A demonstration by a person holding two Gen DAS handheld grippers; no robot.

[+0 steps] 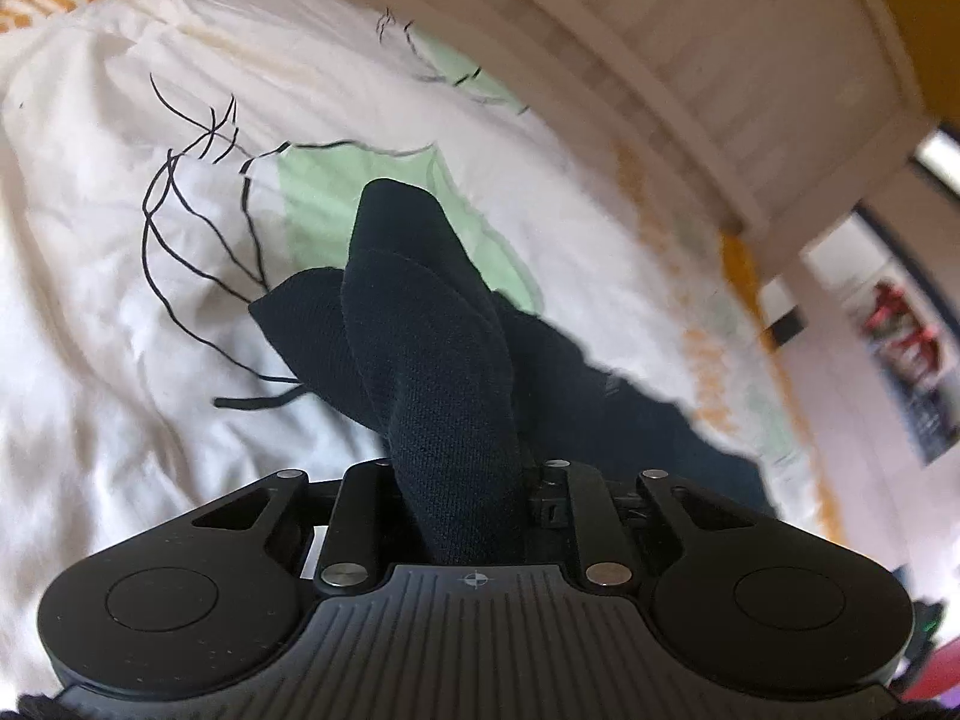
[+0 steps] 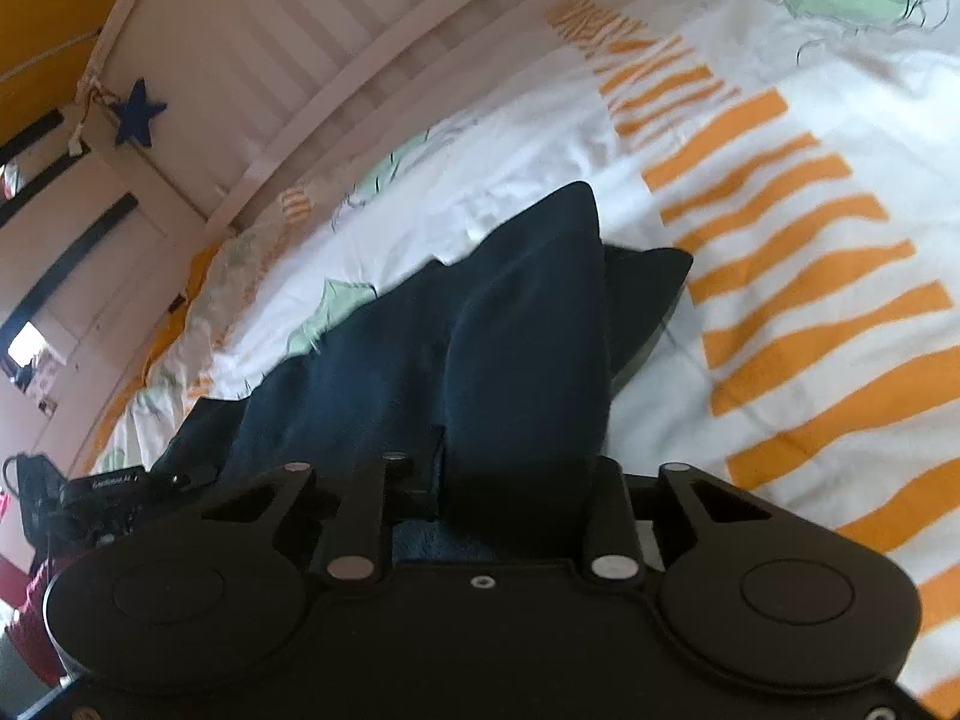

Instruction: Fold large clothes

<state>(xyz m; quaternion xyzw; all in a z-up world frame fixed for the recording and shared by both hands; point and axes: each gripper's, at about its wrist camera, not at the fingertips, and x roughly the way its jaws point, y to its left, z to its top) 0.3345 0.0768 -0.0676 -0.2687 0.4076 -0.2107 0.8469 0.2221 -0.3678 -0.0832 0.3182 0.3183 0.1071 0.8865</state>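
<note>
A dark navy garment (image 1: 432, 354) is held up over a bed. My left gripper (image 1: 462, 480) is shut on a bunched fold of it; the cloth covers the fingers and trails to the right. My right gripper (image 2: 516, 468) is shut on another part of the same garment (image 2: 498, 348), which rises as a peak in front of the camera and hangs down to the left. The fingers of both grippers are hidden by the fabric.
The bed has a white duvet (image 1: 120, 240) printed with green shapes, black line drawings and orange stripes (image 2: 810, 276). A white slatted bed frame (image 2: 288, 60) runs along the far side, with a blue star (image 2: 138, 111) on it. The other gripper (image 2: 108, 498) shows at lower left.
</note>
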